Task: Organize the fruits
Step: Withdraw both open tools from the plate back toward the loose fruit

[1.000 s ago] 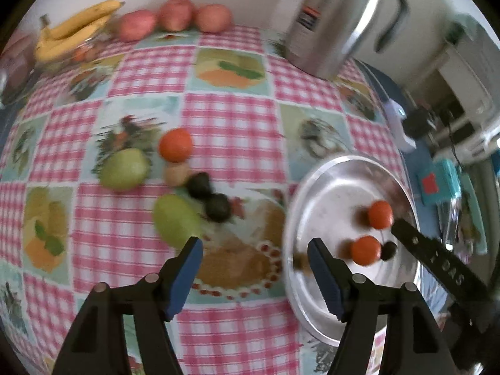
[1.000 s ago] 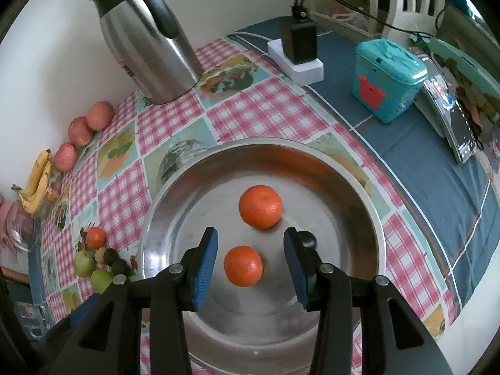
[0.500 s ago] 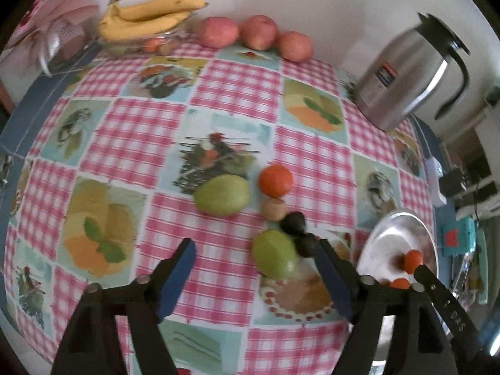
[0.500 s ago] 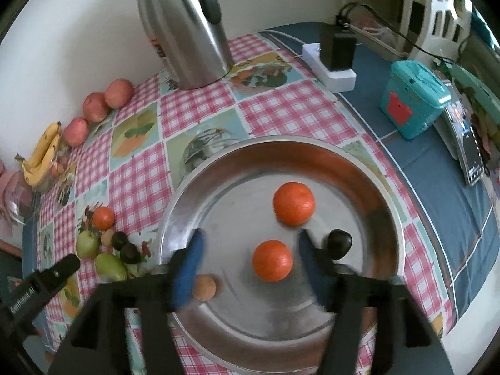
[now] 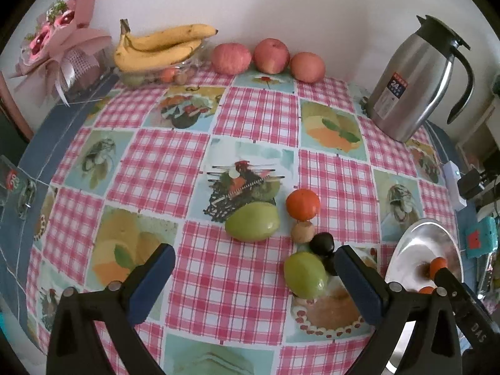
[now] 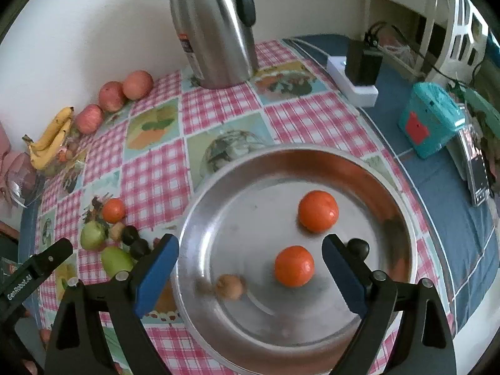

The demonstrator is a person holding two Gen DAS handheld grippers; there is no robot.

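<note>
Fruits split: two oranges (image 6: pixel 318 211), a small brown fruit (image 6: pixel 229 286) and a dark one (image 6: pixel 358 247) lie in the steel plate (image 6: pixel 312 337); two green fruits (image 5: pixel 252 222), an orange and small ones cluster on the desk (image 5: pixel 156 172). Right gripper (image 6: pixel 250 272) tilts steeply down over the plate, fingers just opened wide, gripping nothing. Left gripper (image 5: pixel 254 276) angles down near the cluster, fingers just opened wide, empty.

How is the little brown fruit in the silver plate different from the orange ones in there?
The brown fruit is smaller than either orange fruit. It is dull tan, while they are bright orange and a bit shiny. It looks blurred, as if rolling; the orange ones look sharp and settled. All three are roundish and lie loose in the silver plate, with no gripper touching them.
</note>
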